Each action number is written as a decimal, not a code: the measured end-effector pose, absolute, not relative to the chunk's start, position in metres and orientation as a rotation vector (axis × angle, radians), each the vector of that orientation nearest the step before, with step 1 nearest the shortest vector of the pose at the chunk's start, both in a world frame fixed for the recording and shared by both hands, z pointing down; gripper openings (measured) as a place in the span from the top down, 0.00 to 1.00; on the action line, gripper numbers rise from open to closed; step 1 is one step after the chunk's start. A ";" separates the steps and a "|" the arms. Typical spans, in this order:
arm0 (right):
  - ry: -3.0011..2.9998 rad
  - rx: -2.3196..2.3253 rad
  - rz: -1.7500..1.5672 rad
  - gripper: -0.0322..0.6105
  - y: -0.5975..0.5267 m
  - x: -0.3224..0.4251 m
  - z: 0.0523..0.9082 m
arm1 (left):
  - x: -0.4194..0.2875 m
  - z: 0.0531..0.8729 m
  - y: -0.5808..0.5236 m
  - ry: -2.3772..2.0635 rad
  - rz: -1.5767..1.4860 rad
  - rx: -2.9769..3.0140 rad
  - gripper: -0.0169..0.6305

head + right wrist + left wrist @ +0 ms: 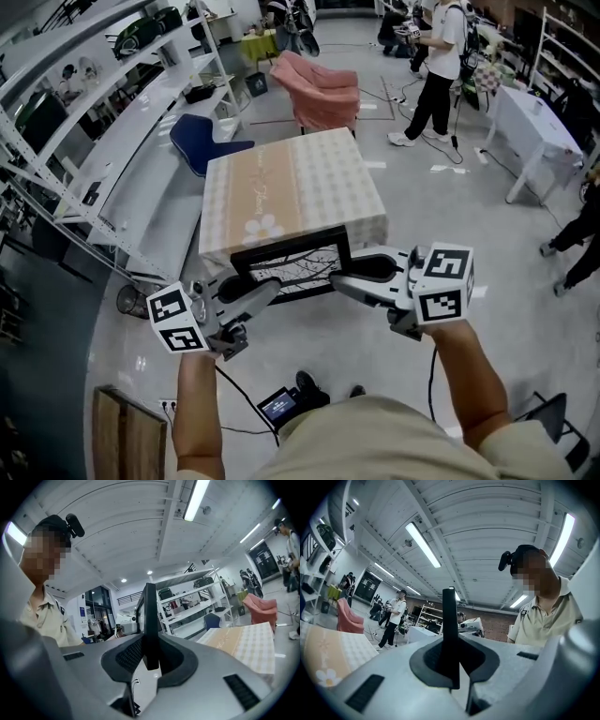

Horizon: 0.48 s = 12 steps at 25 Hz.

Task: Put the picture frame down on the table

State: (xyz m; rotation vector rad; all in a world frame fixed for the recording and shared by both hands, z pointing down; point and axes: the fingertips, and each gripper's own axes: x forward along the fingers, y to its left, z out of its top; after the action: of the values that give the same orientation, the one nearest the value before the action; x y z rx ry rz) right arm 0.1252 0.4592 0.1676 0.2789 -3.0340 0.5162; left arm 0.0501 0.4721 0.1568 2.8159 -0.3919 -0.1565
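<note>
Left gripper [270, 287]: we clamp its jaws on the left edge of the black picture frame [292, 266] | right gripper [341, 279]: we grip the right edge | frame: held up between both grippers, by the near side of the cloth-covered table [295, 183]

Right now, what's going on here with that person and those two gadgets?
A person is holding a black picture frame with two tools. The left hand-held gripper is clamped on its left side and the right hand-held gripper on its right side. The frame is held by the near edge of the table, which has a checked cloth on it, and it has not yet been laid down.
</note>
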 end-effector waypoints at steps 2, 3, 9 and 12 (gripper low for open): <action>-3.026 0.314 0.525 0.84 0.448 0.127 0.171 | 0.052 0.161 0.459 -0.362 -0.158 2.809 0.92; -3.022 0.334 0.529 0.84 0.445 0.128 0.173 | 0.052 0.163 0.455 -0.344 -0.160 2.806 0.92; -3.000 0.467 0.531 0.84 0.418 0.126 0.174 | 0.050 0.166 0.421 -0.218 -0.172 2.796 0.92; -3.000 0.522 0.525 0.84 0.410 0.121 0.174 | 0.044 0.167 0.412 -0.172 -0.170 2.798 0.92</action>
State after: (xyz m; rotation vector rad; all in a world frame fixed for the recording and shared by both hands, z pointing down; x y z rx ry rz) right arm 0.1206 0.4105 0.1741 0.5219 -2.9997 0.5254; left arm 0.0441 0.4117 0.1670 2.7978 -0.1720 -0.1697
